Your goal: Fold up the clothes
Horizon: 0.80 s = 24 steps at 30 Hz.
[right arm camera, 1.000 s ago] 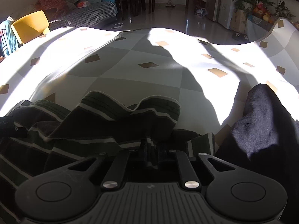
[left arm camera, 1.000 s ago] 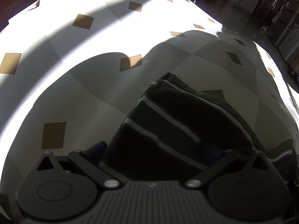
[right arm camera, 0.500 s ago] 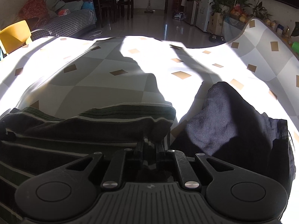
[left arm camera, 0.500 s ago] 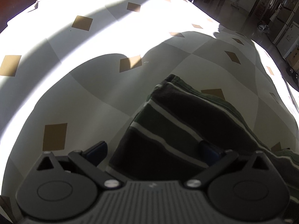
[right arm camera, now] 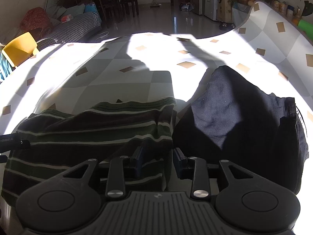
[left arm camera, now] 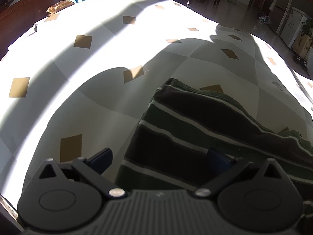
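A dark green striped garment (left arm camera: 195,129) lies folded on the checked tablecloth (left arm camera: 97,101). In the left wrist view my left gripper (left arm camera: 159,156) is wide open just above the garment's left part; its fingers (left arm camera: 101,156) hold nothing. In the right wrist view the same striped garment (right arm camera: 97,133) lies flat. My right gripper (right arm camera: 158,162) stands open at its right edge, with the fabric's edge lying loose between the parted fingers (right arm camera: 139,162). The tip of the left gripper (right arm camera: 11,143) shows at the far left.
A crumpled dark navy garment (right arm camera: 244,117) lies right beside the striped one, on the right. Bright sun and hard shadows cross the tablecloth (right arm camera: 121,82). A yellow chair (right arm camera: 19,49) and a sofa stand beyond the far edge; shelves and plants are at the right.
My right gripper was shut on the striped garment's edge; its fingers have now parted and let go. The lifted fold has come down flat. The left gripper stays open.
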Each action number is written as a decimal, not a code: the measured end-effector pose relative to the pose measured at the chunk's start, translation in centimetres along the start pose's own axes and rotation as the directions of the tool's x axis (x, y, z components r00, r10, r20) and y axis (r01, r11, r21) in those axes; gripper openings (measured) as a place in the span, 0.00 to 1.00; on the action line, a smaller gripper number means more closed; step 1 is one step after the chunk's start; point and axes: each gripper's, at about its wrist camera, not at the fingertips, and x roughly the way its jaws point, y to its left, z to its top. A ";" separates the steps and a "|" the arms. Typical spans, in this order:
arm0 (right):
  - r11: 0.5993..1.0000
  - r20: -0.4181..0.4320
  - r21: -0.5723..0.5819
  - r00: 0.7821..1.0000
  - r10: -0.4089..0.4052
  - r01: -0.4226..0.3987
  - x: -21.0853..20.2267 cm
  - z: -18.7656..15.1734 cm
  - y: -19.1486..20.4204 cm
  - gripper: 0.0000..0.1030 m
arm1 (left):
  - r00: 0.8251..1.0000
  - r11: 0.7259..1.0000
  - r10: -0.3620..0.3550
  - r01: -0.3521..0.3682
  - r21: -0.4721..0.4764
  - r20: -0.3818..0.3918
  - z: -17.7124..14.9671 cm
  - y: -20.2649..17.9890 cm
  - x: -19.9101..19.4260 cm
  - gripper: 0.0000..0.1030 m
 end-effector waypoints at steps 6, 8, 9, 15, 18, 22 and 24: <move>1.000 -0.042 0.000 0.999 -0.007 0.007 -0.4 -1.9 0.6 0.37 | 1.000 1.000 -0.021 0.021 0.023 -0.012 -1.3 -0.2 -1.1 1.00; 1.000 -0.047 0.009 0.999 -0.014 0.014 -0.5 -2.3 0.5 0.38 | 1.000 0.999 -0.025 0.026 0.036 -0.016 -2.0 -0.4 -1.5 1.00; 1.000 -0.050 0.013 0.999 -0.017 0.018 -0.6 -2.5 0.5 0.38 | 1.000 0.999 -0.025 0.026 0.044 -0.018 -2.3 -0.4 -1.7 1.00; 0.998 -0.067 0.038 0.997 -0.039 0.041 -1.1 -3.7 0.4 0.39 | 0.999 0.997 -0.038 0.041 0.072 -0.037 -4.1 -0.4 -3.2 1.00; 0.998 -0.076 0.051 0.996 -0.045 0.048 -0.9 -4.0 0.2 0.39 | 0.998 0.995 -0.036 0.041 0.095 -0.054 -5.2 -0.3 -3.9 1.00; 0.997 -0.084 0.048 0.995 -0.051 0.056 -0.7 -4.2 0.4 0.20 | 0.997 0.990 -0.019 0.029 0.137 -0.075 -6.4 -0.1 -4.4 1.00; 0.997 -0.086 0.040 0.995 -0.059 0.062 -0.7 -4.3 0.5 0.15 | 0.997 0.985 0.014 0.000 0.173 -0.082 -7.1 -0.3 -4.2 1.00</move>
